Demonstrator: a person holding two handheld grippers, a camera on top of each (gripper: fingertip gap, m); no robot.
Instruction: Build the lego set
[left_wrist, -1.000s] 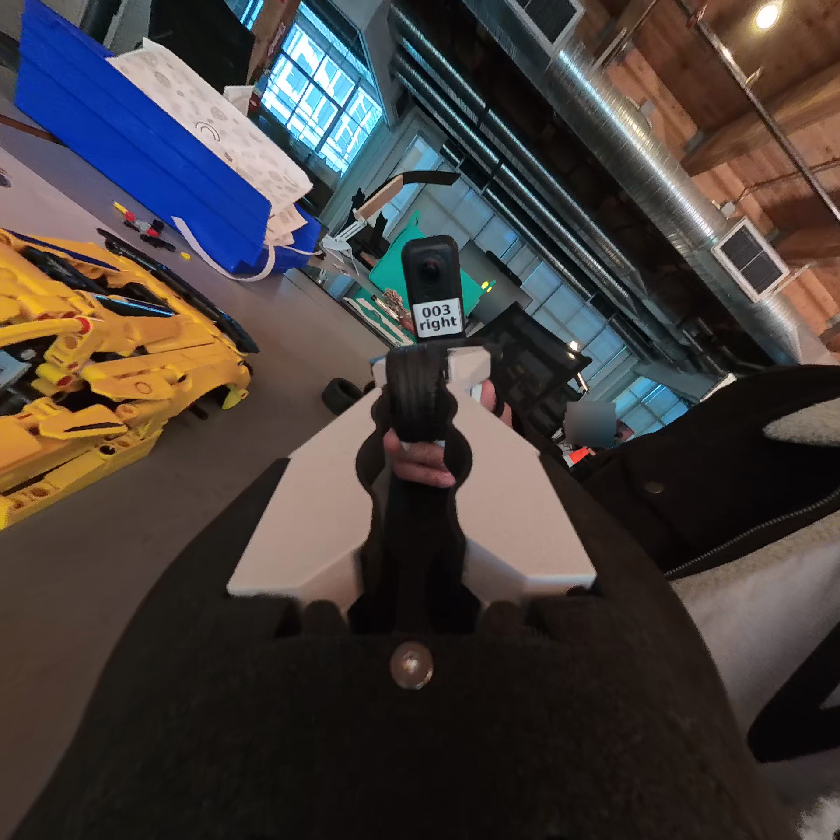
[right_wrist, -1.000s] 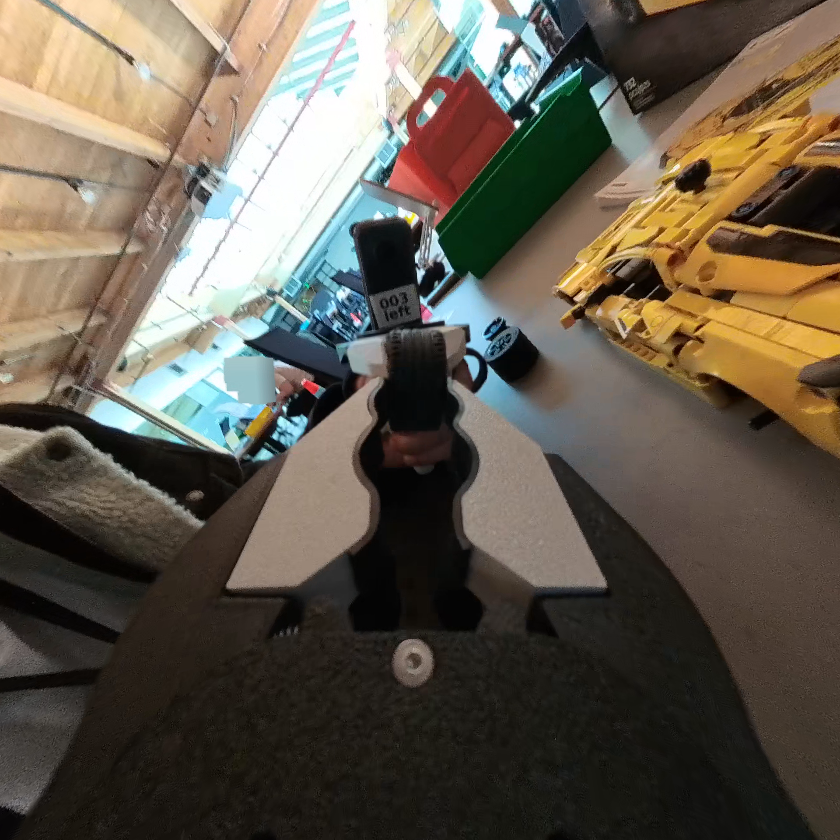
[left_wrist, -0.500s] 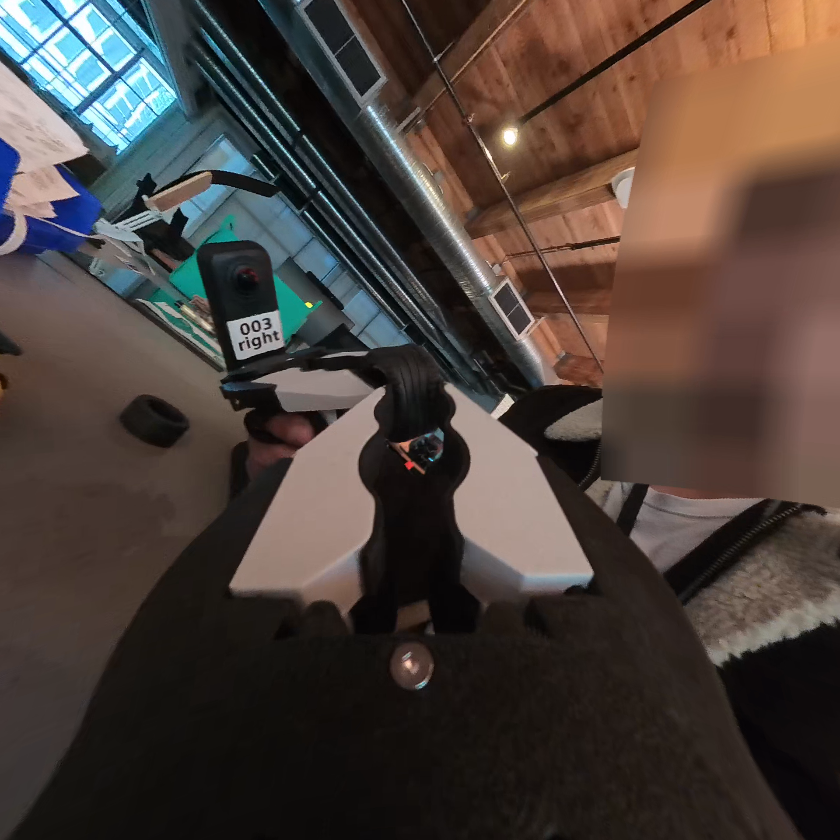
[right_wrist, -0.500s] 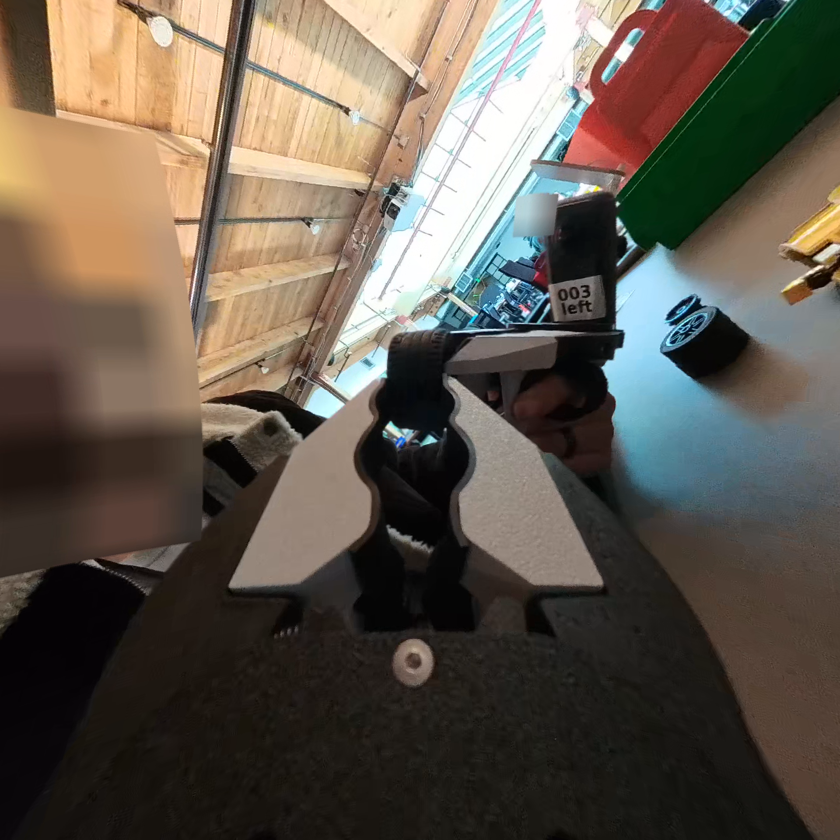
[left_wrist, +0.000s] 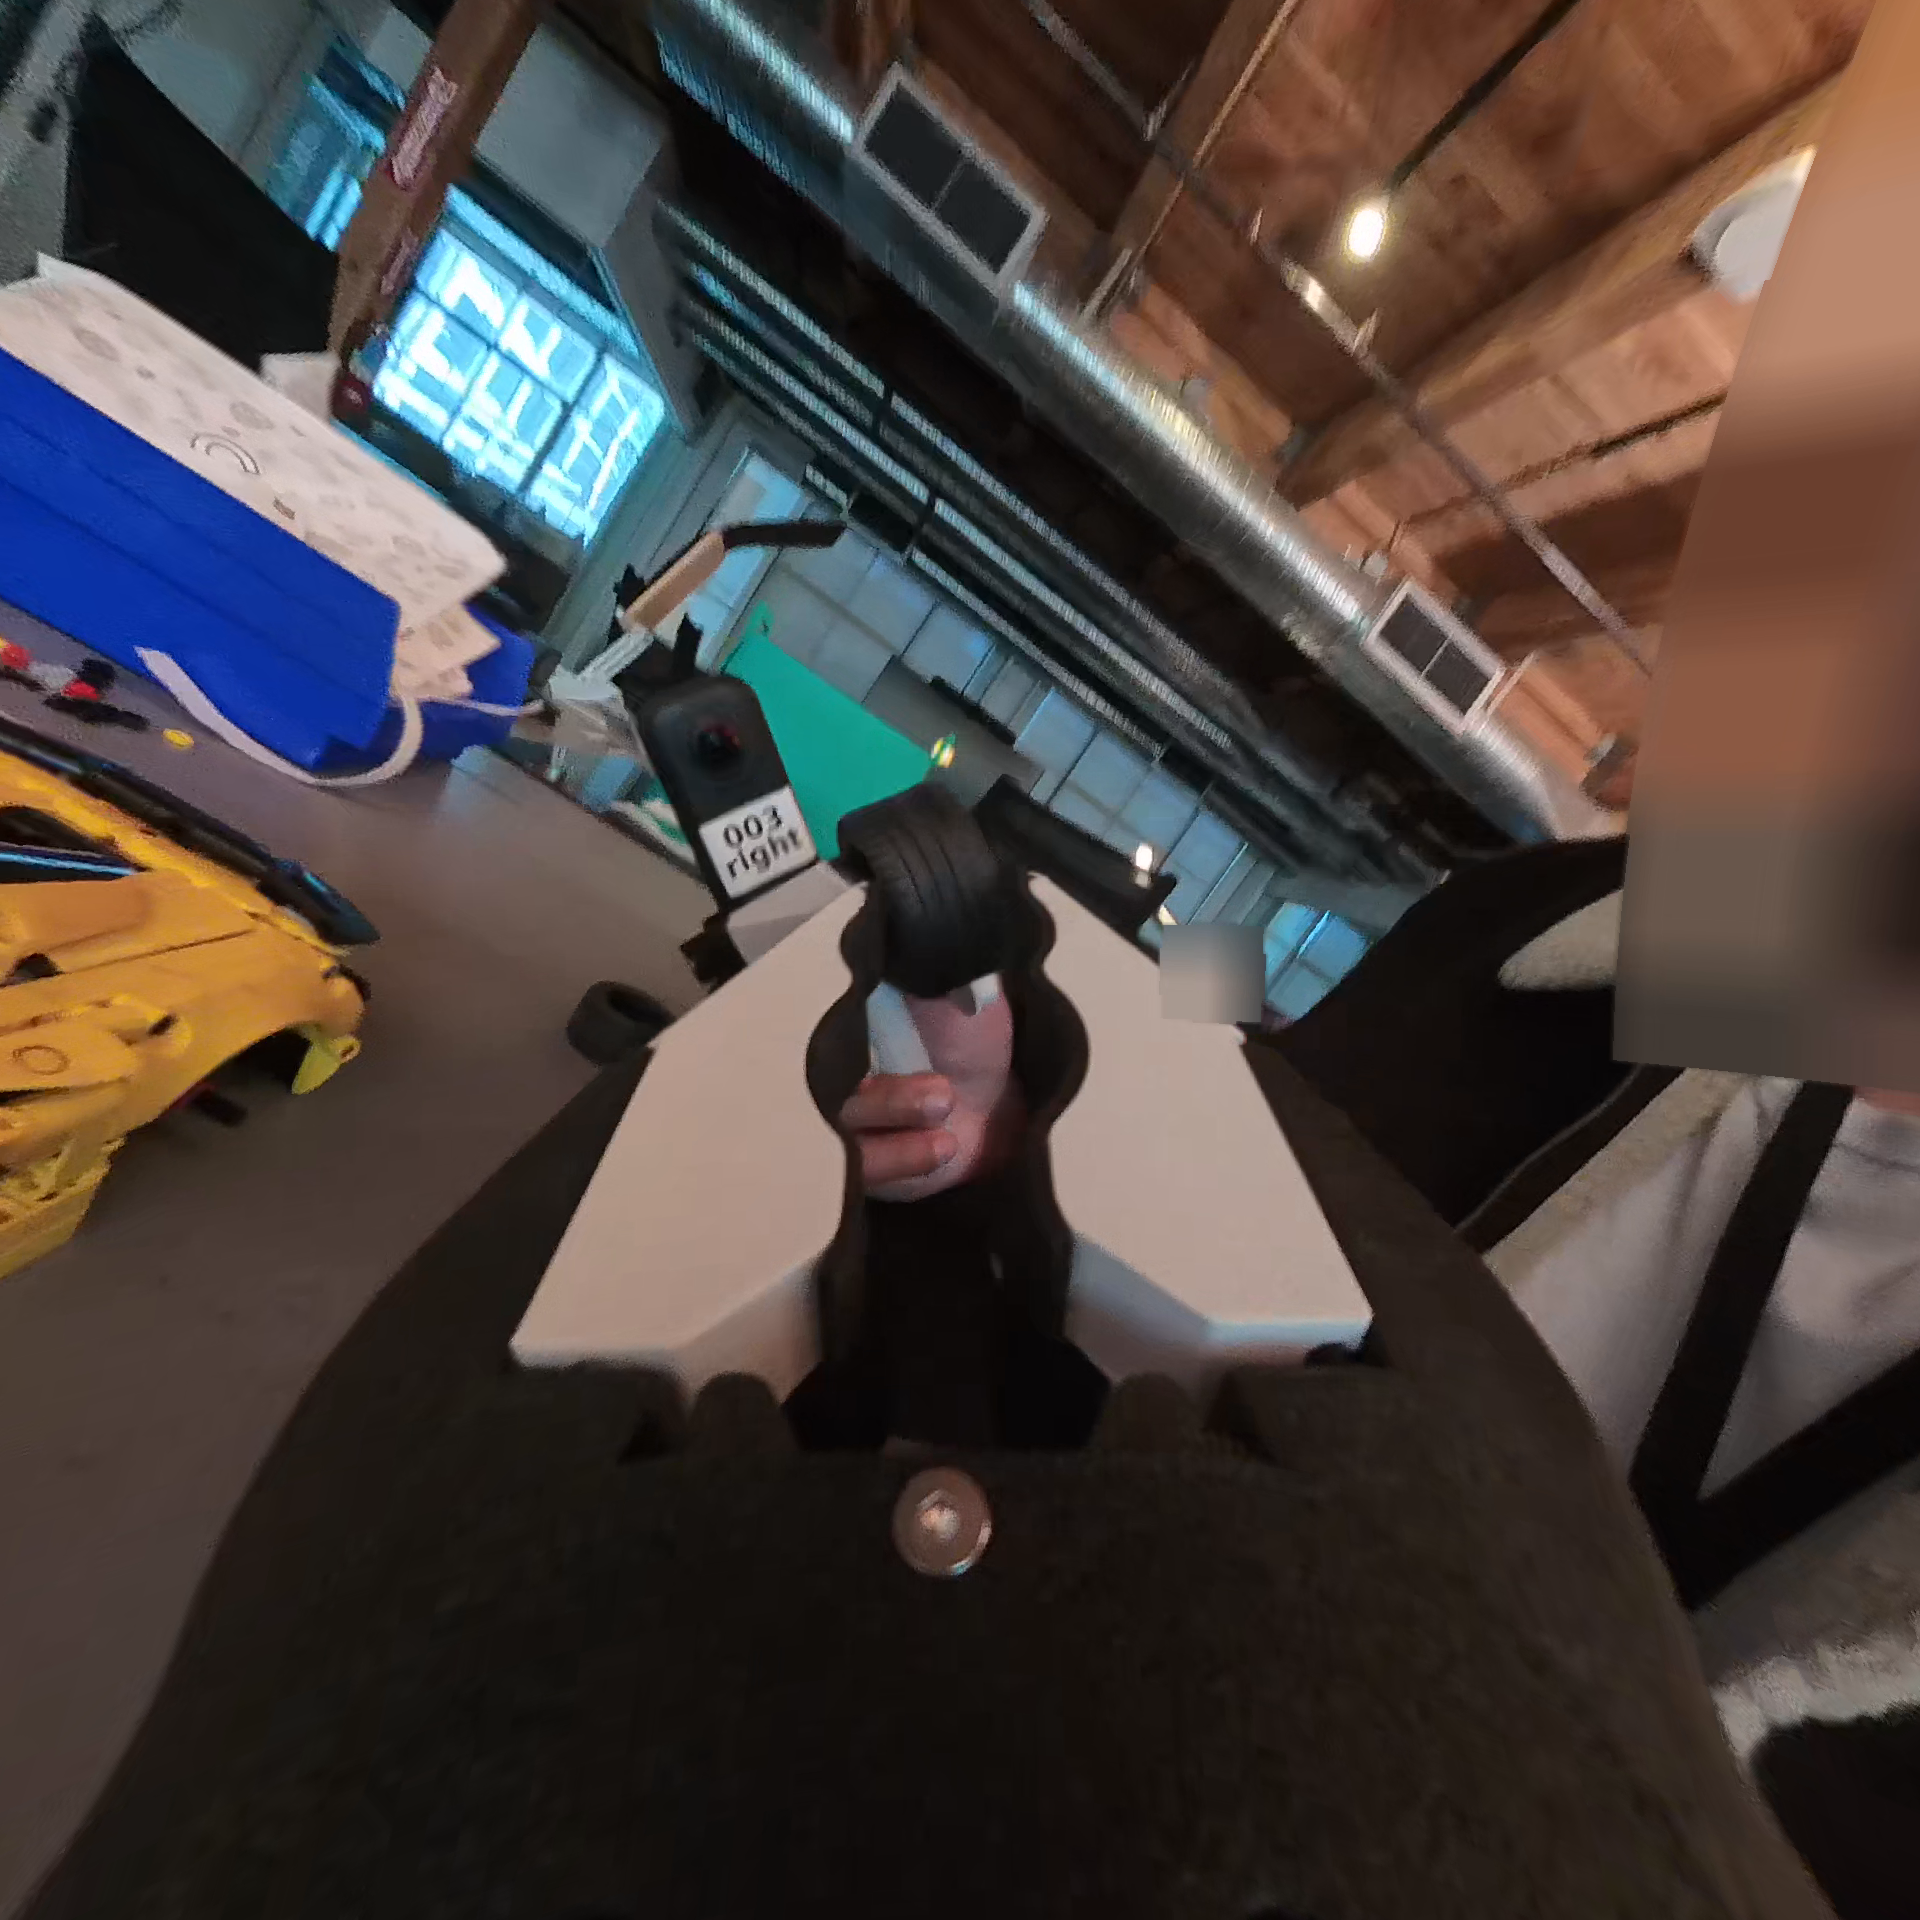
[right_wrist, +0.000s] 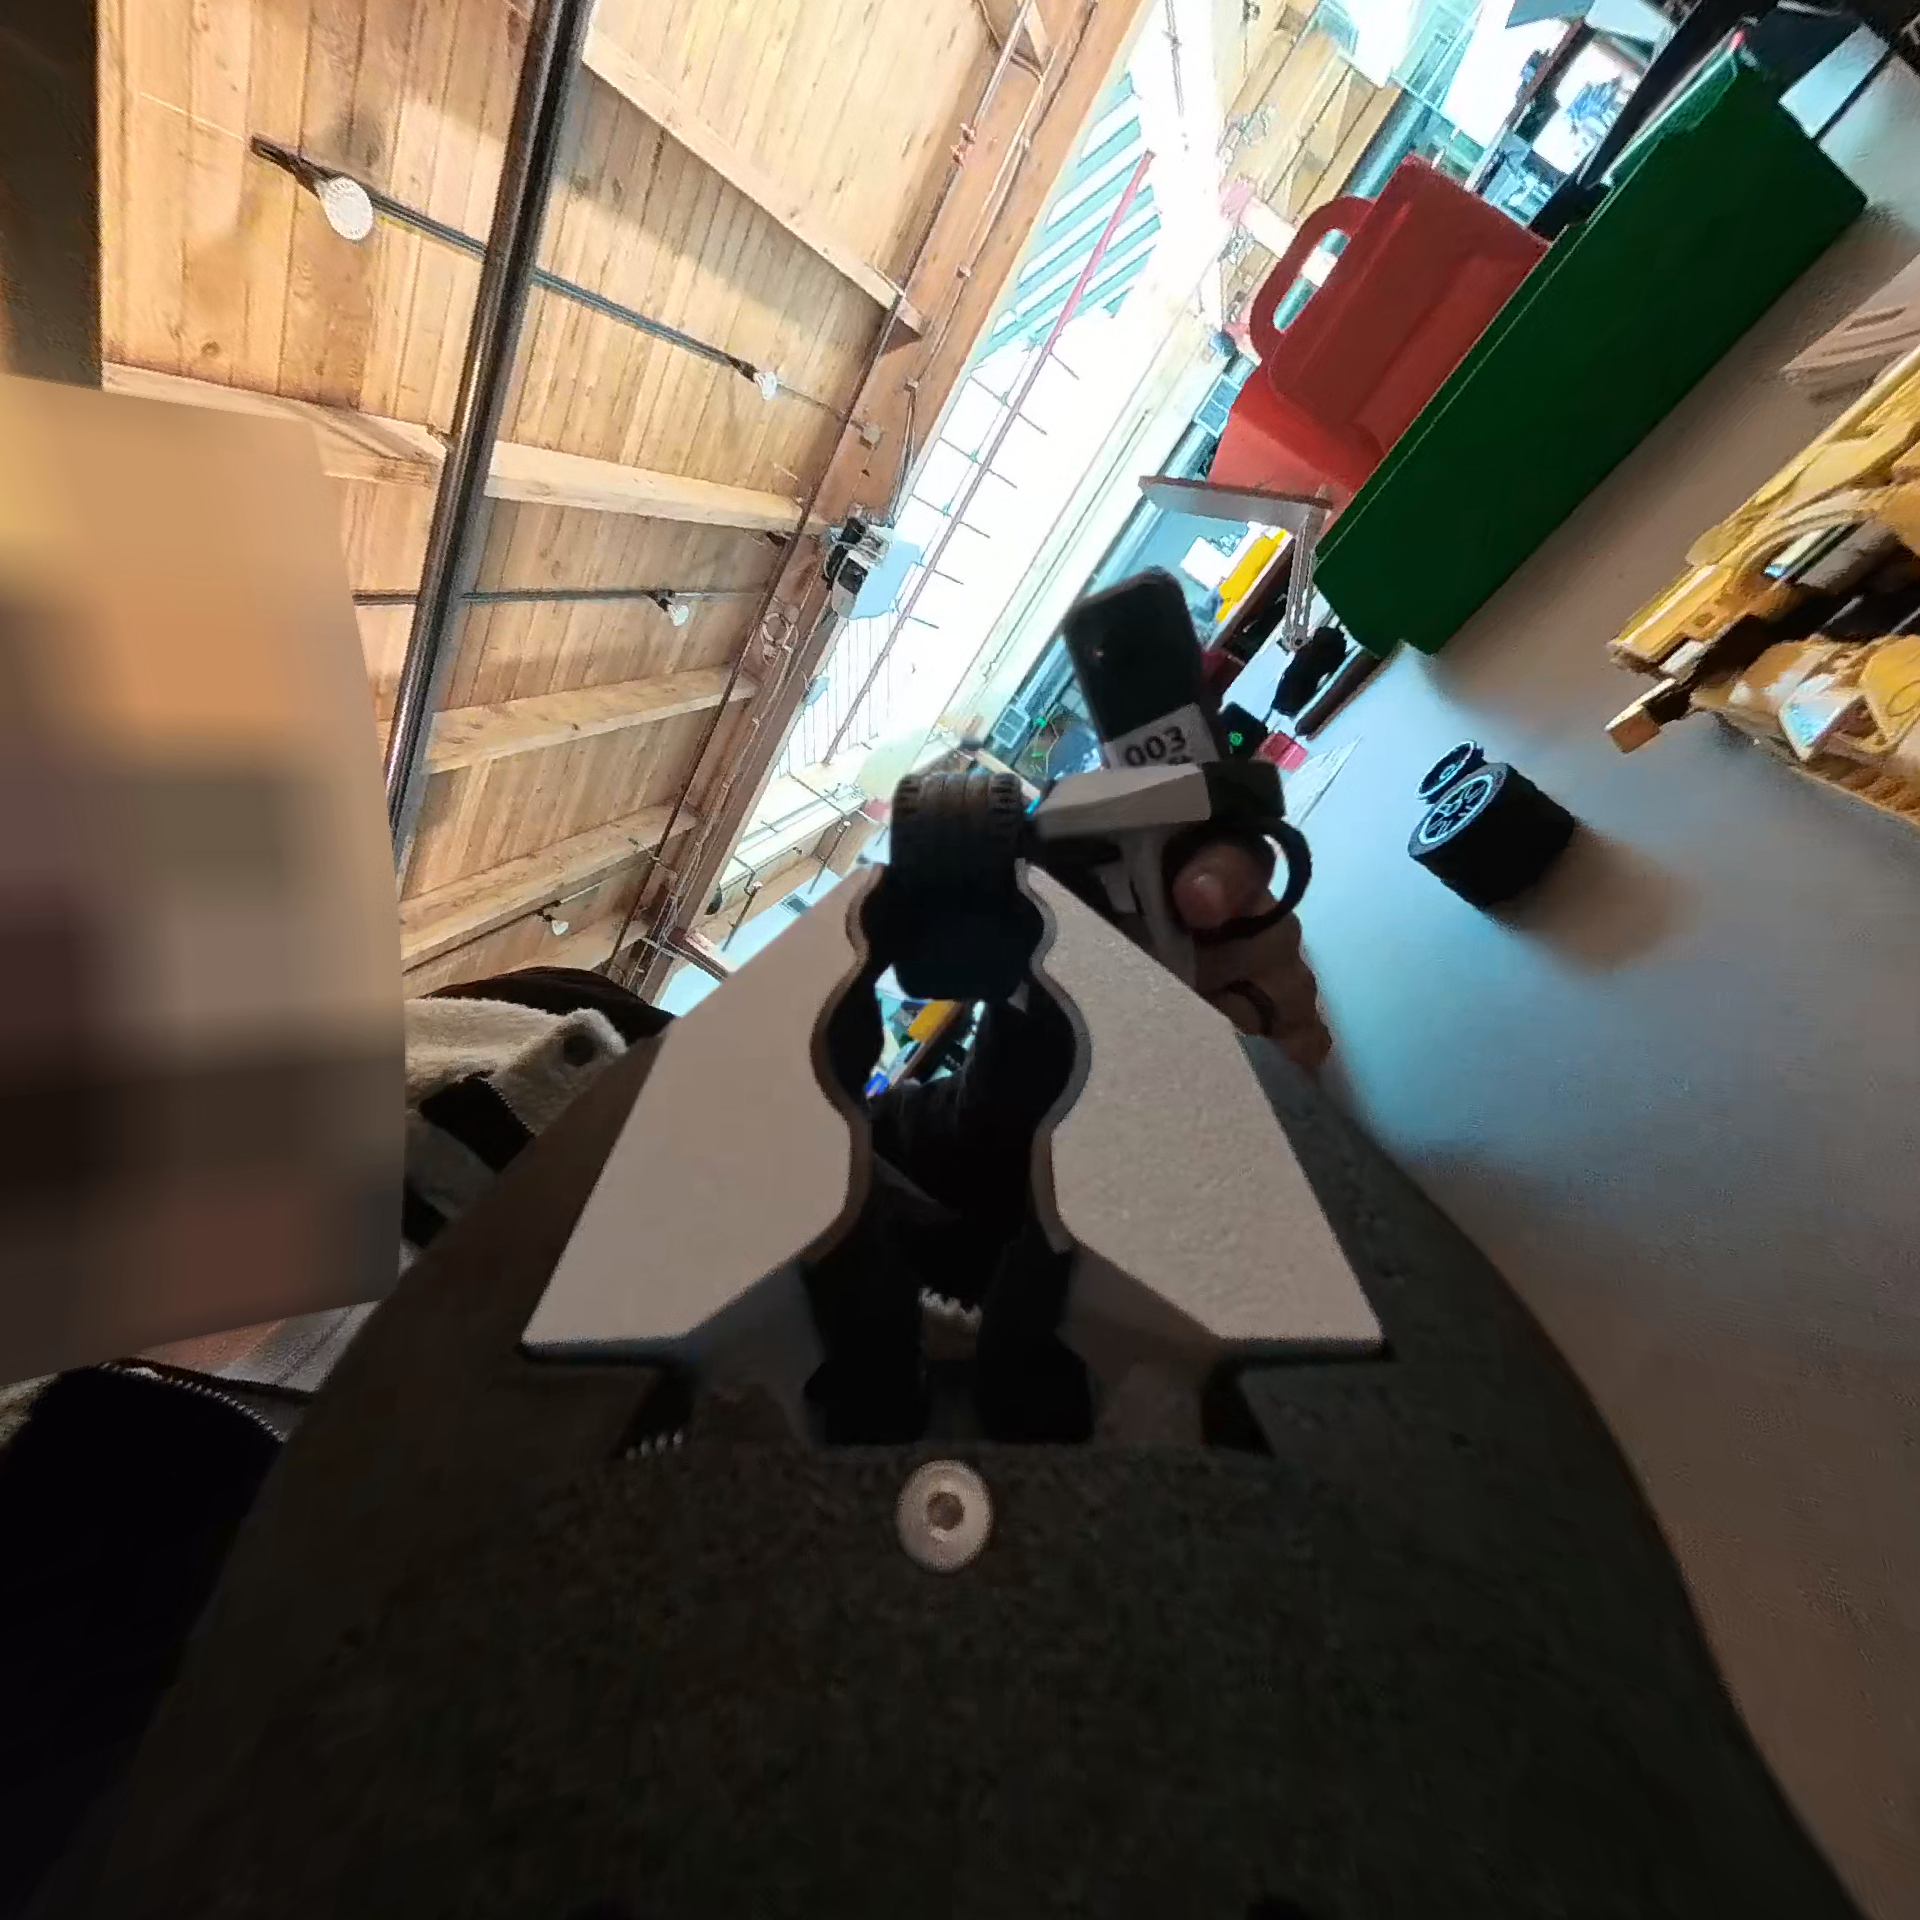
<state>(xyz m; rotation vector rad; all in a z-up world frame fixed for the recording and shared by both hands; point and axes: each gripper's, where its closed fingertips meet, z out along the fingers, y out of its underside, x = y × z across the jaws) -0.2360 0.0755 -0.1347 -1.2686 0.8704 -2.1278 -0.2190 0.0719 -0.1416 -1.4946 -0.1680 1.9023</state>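
While held aloft, tyre (left_wrist: 930, 894): clear of the bench (left_wrist: 468, 1143), at 12 o'clock from both tools, tread toward each camera.
Left tool (left_wrist: 940, 920): narrow, clamped on tyre at the very tips.
Right tool (right_wrist: 951, 894): narrow too, apparently gripping the same tyre; dark lump just under the tread, perhaps a rim, too blurred to tell.
Key relation: from right tool, left tool enters from 2 o'clock, tip touching tyre's edge; from left tool, right tool sits behind tyre toward 11 o'clock.
Tyre axis: roughly 9 to 3 o'clock across left tool's fingers, judging by tread grooves.
Yellow car (left_wrist: 125, 997): on bench, at 9 o'clock in left wrist view, at 2 o'clock in right wrist view, well apart from tyre.
Spare parts: loose tyre (left_wrist: 620, 1018) on bench near car; finished wheels (right_wrist: 1491, 831) at 2 o'clock from right tool.
Nearer tool: neither, both at tyre.
Likely step: seating tyre before mounting on car.
Risk: soft rubber slipping or twisting between opposed grips.
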